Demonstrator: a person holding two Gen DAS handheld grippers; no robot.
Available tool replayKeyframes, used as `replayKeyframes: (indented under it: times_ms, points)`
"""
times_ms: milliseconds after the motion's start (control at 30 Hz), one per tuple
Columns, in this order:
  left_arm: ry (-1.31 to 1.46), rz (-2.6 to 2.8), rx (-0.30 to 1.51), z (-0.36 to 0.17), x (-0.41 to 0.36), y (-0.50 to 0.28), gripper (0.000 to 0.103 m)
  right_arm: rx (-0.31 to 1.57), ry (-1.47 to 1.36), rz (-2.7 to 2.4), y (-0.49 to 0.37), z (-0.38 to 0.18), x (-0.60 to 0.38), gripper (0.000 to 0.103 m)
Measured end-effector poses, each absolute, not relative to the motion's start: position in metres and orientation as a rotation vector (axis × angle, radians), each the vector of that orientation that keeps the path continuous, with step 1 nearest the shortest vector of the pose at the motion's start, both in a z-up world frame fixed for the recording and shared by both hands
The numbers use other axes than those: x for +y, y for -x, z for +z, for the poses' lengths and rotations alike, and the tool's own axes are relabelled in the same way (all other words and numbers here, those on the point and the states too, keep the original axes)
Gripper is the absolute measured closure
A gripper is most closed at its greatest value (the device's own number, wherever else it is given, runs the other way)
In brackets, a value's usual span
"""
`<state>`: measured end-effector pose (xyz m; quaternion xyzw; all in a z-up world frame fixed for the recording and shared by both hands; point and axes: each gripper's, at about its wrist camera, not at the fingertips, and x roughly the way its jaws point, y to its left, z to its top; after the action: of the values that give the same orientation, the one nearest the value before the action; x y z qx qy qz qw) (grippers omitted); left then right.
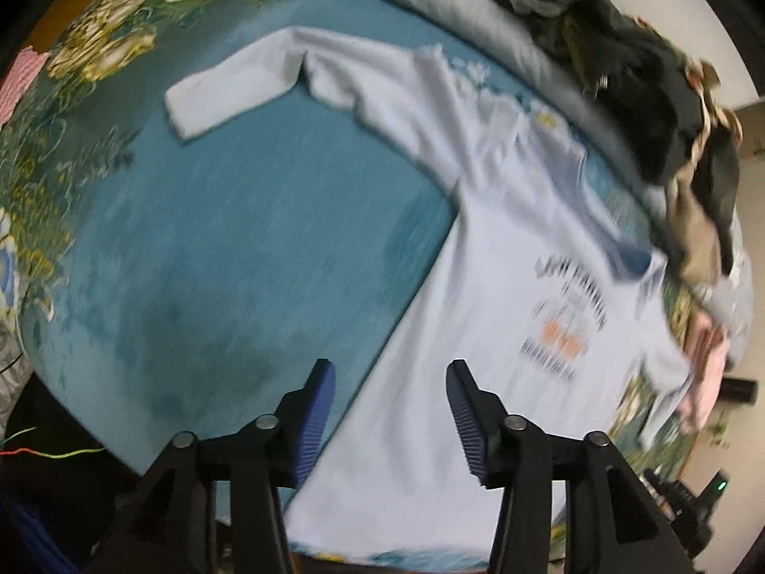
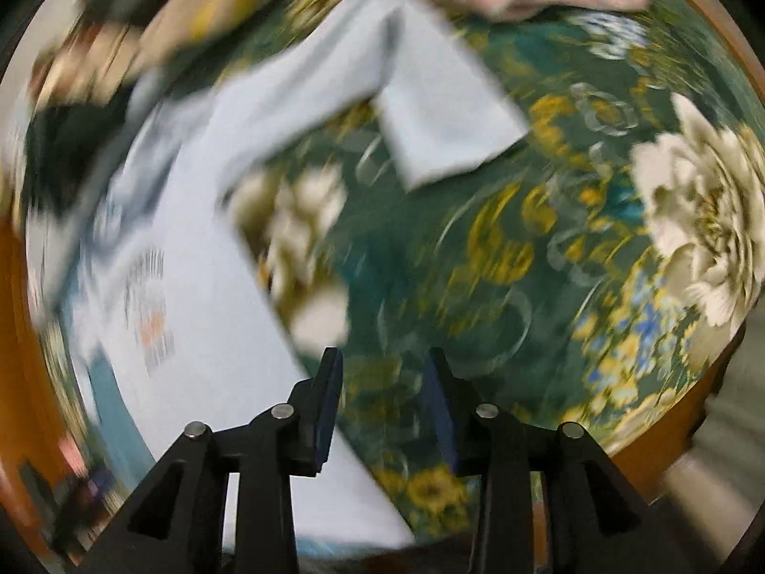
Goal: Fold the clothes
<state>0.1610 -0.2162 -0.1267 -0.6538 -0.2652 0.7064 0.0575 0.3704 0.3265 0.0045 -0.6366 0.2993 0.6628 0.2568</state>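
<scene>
Claws (image 1: 389, 411) (image 2: 385, 406) gape wide, empty, above white shirt (image 1: 430, 382) on bedspread (image 1: 239, 239).

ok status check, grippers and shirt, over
Left gripper open, empty, over shirt hem. Right gripper open, empty. White long-sleeve shirt spread flat on floral bedspread, unfolded. Dark clothes pile beside collar.

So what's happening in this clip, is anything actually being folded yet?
Not yet. A white long-sleeved shirt with a chest print lies spread flat on a floral bedspread, sleeves out to the sides. The left gripper hovers open over the shirt's side edge near the hem; the right gripper is open over the other edge. Neither holds fabric. A pile of dark clothes sits behind.
</scene>
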Motion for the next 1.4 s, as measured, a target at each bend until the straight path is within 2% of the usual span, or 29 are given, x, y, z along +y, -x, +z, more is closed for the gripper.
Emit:
replayKeyframes:
  times_ms: [133, 233, 367, 533, 700, 733, 800, 833, 967, 1100, 1300, 1400]
  points:
    - [1.951, 2.149, -0.812, -0.116, -0.194, -0.106, 0.046, 0.996, 1.514, 1.711, -0.361, 0.017, 0.392, 0.066]
    - [1.942, 2.159, -0.782, -0.107, -0.187, -0.066, 0.045, 1.055, 1.443, 1.682, -0.360, 0.015, 0.416, 0.066]
    - [1.934, 2.159, -0.771, -0.091, -0.170, -0.053, 0.041, 1.079, 1.439, 1.641, -0.357, -0.001, 0.456, 0.066]
    - [1.959, 2.177, -0.784, -0.081, -0.145, -0.061, 0.041, 1.159, 1.433, 1.594, -0.348, -0.049, 0.477, 0.066]
    - [2.047, 2.141, -0.826, -0.087, -0.118, -0.077, 0.040, 1.210, 1.415, 1.622, -0.343, -0.050, 0.483, 0.063]
    - [2.055, 2.128, -0.838, -0.088, -0.112, -0.079, 0.040, 1.217, 1.414, 1.629, -0.342, -0.049, 0.484, 0.066]
    - [2.055, 2.120, -0.840, -0.086, -0.098, -0.080, 0.040, 1.231, 1.411, 1.644, -0.339, -0.048, 0.485, 0.080]
    - [2.055, 2.116, -0.832, -0.085, -0.091, -0.081, 0.040, 1.238, 1.410, 1.651, -0.338, -0.048, 0.486, 0.094]
    - [2.034, 2.103, -0.781, -0.074, -0.063, -0.078, 0.040, 1.266, 1.404, 1.680, -0.332, -0.046, 0.488, 0.100]
    - [1.996, 2.130, -0.725, -0.058, -0.049, -0.075, 0.040, 1.145, 1.414, 1.767, -0.319, -0.013, 0.512, 0.100]
    - [1.993, 2.153, -0.752, -0.051, -0.053, -0.072, 0.040, 0.770, 1.444, 1.853, -0.303, 0.034, 0.563, 0.100]
    - [2.012, 2.159, -0.777, -0.054, -0.059, -0.072, 0.040, 0.722, 1.486, 1.860, -0.290, 0.035, 0.586, 0.100]
